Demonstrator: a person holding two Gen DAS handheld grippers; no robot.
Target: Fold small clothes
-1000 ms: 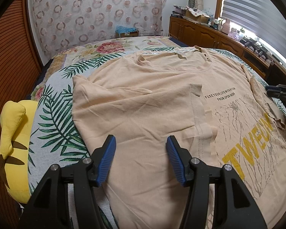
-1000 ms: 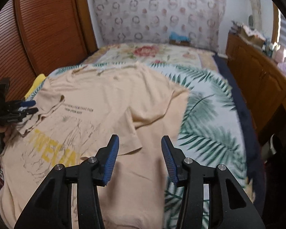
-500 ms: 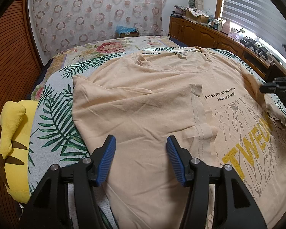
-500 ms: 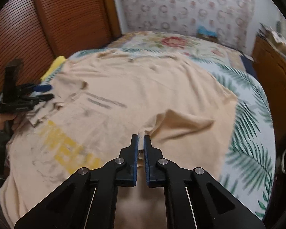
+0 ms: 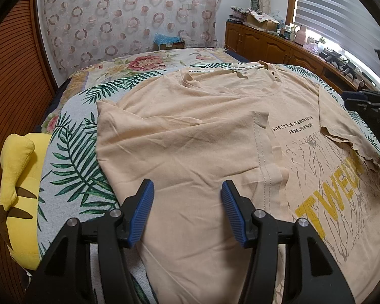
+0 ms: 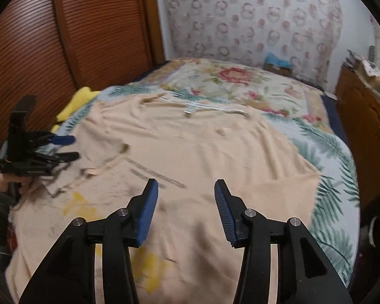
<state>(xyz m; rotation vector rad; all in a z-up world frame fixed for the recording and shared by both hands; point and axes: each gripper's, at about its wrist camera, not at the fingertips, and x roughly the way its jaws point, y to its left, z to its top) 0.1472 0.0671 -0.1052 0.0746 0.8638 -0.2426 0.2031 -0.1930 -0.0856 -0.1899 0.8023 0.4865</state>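
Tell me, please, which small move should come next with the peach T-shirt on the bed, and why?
Probably lower the right tool to the right sleeve and pinch its edge. The peach T-shirt has its other sleeve already folded inward, while this sleeve lies spread toward the leaf-print cover. The right tool's jaws are opening with nothing between them.
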